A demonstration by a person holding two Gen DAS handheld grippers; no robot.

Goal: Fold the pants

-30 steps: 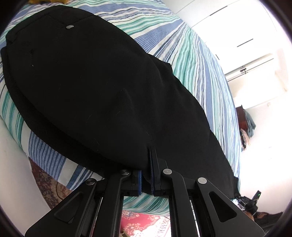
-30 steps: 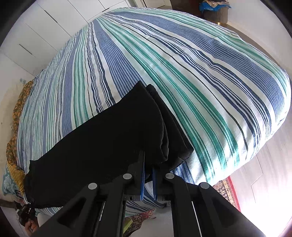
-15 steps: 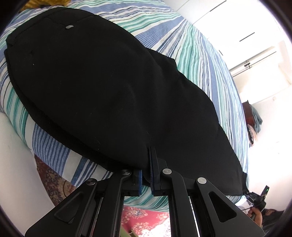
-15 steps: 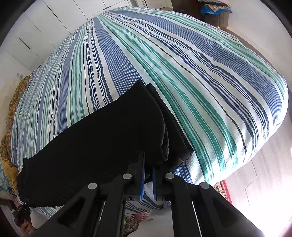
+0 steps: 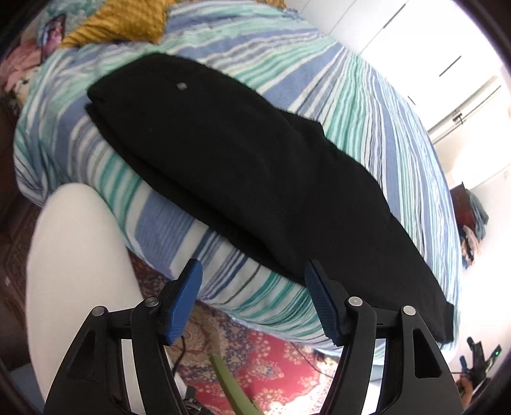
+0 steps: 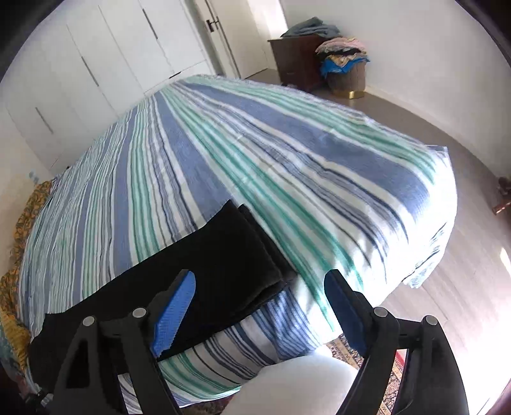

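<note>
The black pants (image 5: 255,169) lie folded lengthwise along the near edge of the striped bed (image 5: 367,105), with a small button near the waist end at upper left. My left gripper (image 5: 252,281) is open and empty, just off the pants' near edge. In the right wrist view the leg ends of the pants (image 6: 223,265) rest on the bed (image 6: 255,159). My right gripper (image 6: 258,287) is open and empty, pulled back from the hem end.
A white rounded shape (image 5: 76,271) sits low at the bed's side. A red patterned rug (image 5: 255,354) covers the floor below. A mustard cloth (image 5: 121,25) lies at the bed's far end. A dark dresser and a laundry basket (image 6: 346,76) stand by the far wall.
Both grippers have let go of the pants, opened wide and drawn back from the bed edge. The pants now lie flat on the bed.
</note>
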